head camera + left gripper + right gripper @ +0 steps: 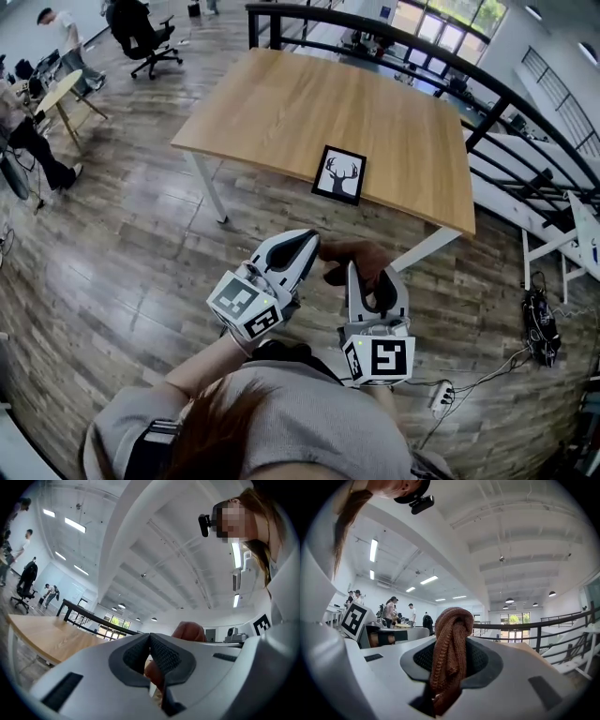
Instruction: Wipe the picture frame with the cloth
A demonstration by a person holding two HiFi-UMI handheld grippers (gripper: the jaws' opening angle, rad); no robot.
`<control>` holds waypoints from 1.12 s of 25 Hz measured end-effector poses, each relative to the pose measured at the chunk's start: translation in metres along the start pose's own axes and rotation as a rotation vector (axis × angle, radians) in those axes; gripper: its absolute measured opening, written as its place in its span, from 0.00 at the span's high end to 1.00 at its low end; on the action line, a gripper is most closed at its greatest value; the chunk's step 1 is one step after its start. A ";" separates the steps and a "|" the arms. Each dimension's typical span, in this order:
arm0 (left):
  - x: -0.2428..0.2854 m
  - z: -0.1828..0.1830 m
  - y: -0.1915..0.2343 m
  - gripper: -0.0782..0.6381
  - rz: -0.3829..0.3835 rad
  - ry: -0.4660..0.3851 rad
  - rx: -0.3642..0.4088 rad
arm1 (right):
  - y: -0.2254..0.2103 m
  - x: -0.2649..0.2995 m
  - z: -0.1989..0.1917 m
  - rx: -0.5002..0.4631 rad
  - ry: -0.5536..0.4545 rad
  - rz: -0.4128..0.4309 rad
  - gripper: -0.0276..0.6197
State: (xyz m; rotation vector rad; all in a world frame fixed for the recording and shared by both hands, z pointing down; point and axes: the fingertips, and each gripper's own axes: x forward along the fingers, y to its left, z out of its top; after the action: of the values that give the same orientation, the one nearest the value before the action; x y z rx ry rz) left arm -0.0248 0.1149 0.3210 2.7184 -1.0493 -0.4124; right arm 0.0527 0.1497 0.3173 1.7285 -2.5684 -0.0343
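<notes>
- A person is standing on the wooden floor (122, 272) just short of the worktop (281, 103), holding a tool in each hand out over the floor.
- The picture frame (339, 174), black-edged with a deer's head on white, is lying flat on the worktop. It is sitting close to the near edge, somewhat toward the near right corner, well apart from both tools.
- The right tool (373, 274) is pointing about level toward the worktop. Its jaws are clamping a brown knitted cloth (449, 639), which is bunching up between the pads and poking out above them.
- In the head view the cloth (349, 251) is bridging the gap between the two tool tips, hanging over the floor and not touching the worktop.
- The left tool (312, 242) is tilting slightly upward, with its jaws pressed together pad to pad.
- Brown cloth (187, 631) is showing just past those jaws. I cannot tell whether they are nipping an edge of it.
- Nothing else is lying on the worktop.
- A black railing (469, 75) is running behind the far side of the worktop.
- An office chair (145, 37) and a few people are standing off at the far left.
- A white power strip (441, 396) is lying on the floor at the person's right.
</notes>
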 end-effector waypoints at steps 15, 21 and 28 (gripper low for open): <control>-0.050 0.019 0.013 0.88 -0.049 0.038 0.069 | 0.060 -0.002 0.007 -0.040 0.008 -0.090 0.75; -0.049 0.030 -0.002 0.88 -0.068 0.011 0.106 | 0.062 -0.013 0.026 -0.075 -0.021 -0.085 0.75; -0.037 0.027 -0.002 0.88 -0.043 -0.048 0.086 | 0.044 -0.006 0.021 -0.080 -0.026 -0.042 0.75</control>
State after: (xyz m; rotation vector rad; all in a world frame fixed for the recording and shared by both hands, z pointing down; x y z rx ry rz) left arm -0.0589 0.1392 0.3015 2.8242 -1.0462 -0.4524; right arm 0.0135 0.1719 0.2982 1.7654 -2.5108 -0.1589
